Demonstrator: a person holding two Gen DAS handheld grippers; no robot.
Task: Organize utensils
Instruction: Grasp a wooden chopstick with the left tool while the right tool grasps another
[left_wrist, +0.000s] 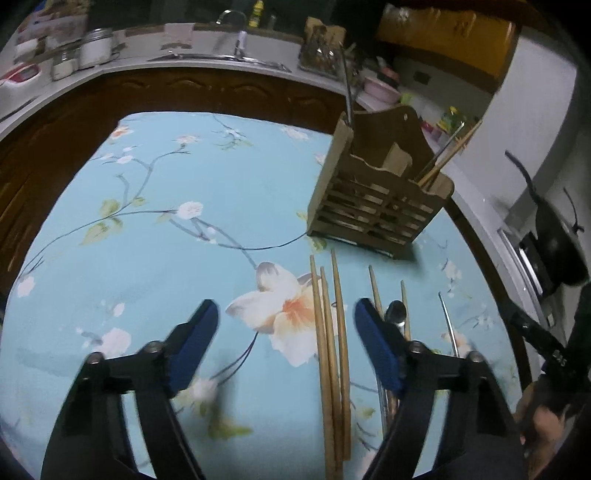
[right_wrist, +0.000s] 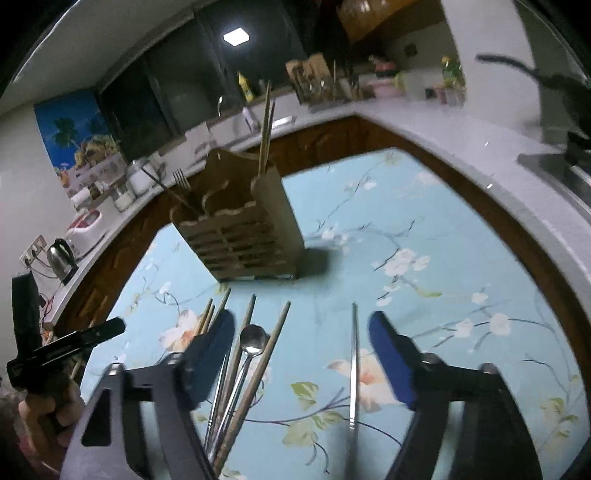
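A wooden slatted utensil holder (left_wrist: 373, 199) stands on the blue flowered tablecloth (left_wrist: 166, 258); it also shows in the right wrist view (right_wrist: 240, 236), with chopsticks and a fork in it. Three wooden chopsticks (left_wrist: 330, 350) lie between my left gripper's fingers. My left gripper (left_wrist: 286, 314) is open above them. Beside its right finger lie a metal spoon (left_wrist: 396, 312) and more chopsticks. My right gripper (right_wrist: 301, 325) is open over a metal spoon (right_wrist: 252, 339), wooden chopsticks (right_wrist: 266, 365) and a metal chopstick (right_wrist: 354, 369).
A kitchen counter (left_wrist: 207, 61) with a sink, jars and a rack curves around the table. A black wok (left_wrist: 561, 247) sits on the stove at right. A kettle (right_wrist: 62, 258) stands on the counter at left.
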